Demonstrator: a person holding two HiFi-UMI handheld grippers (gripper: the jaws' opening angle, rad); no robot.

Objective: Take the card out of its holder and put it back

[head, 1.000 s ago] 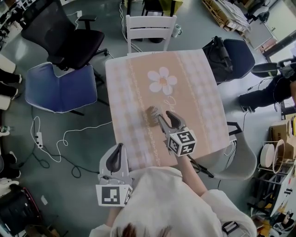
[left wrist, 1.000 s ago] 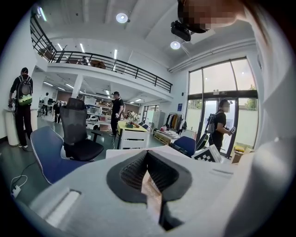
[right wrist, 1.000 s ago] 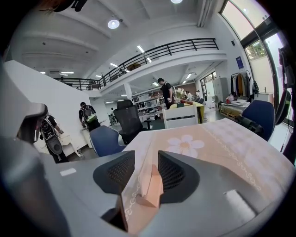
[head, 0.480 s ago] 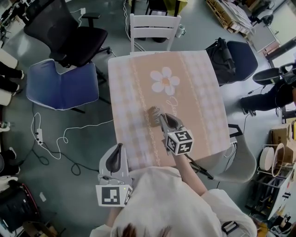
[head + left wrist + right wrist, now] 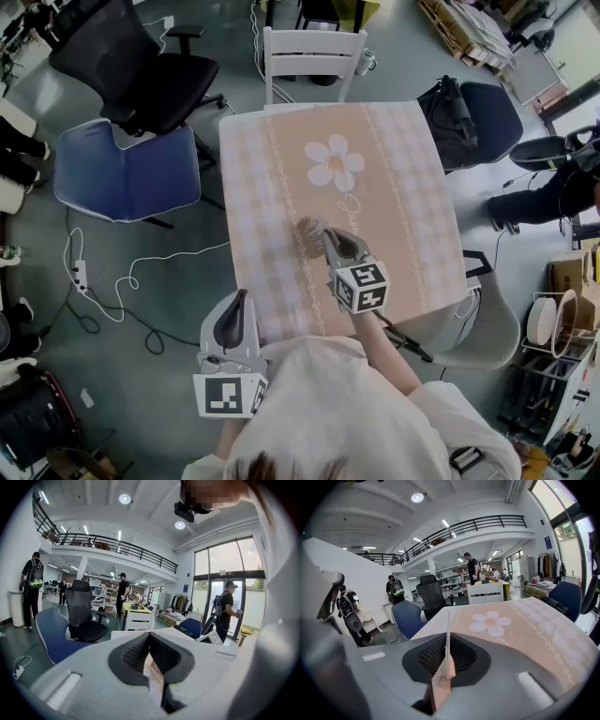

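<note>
A small brown card holder (image 5: 306, 234) stands on the pink checked tablecloth (image 5: 394, 187) toward the table's near side. My right gripper (image 5: 327, 239) reaches it from the near right. Its jaws have just been closing with the card between them. In the right gripper view the thin beige card (image 5: 447, 625) stands edge-on between the black pads (image 5: 431, 656), which press on it from both sides. My left gripper (image 5: 238, 302) hangs off the table's near left corner, away from the holder. In the left gripper view its pads (image 5: 136, 651) meet at the tips with nothing held.
A white chair (image 5: 314, 52) stands at the table's far edge, and a dark chair with a bag (image 5: 473, 112) at its right. On the left are a blue chair (image 5: 127, 173) and a black office chair (image 5: 131, 66). Cables (image 5: 141, 281) lie on the floor.
The right gripper's jaws, wide open a second ago beside the holder, have closed onto the card. The left gripper has stayed put.
</note>
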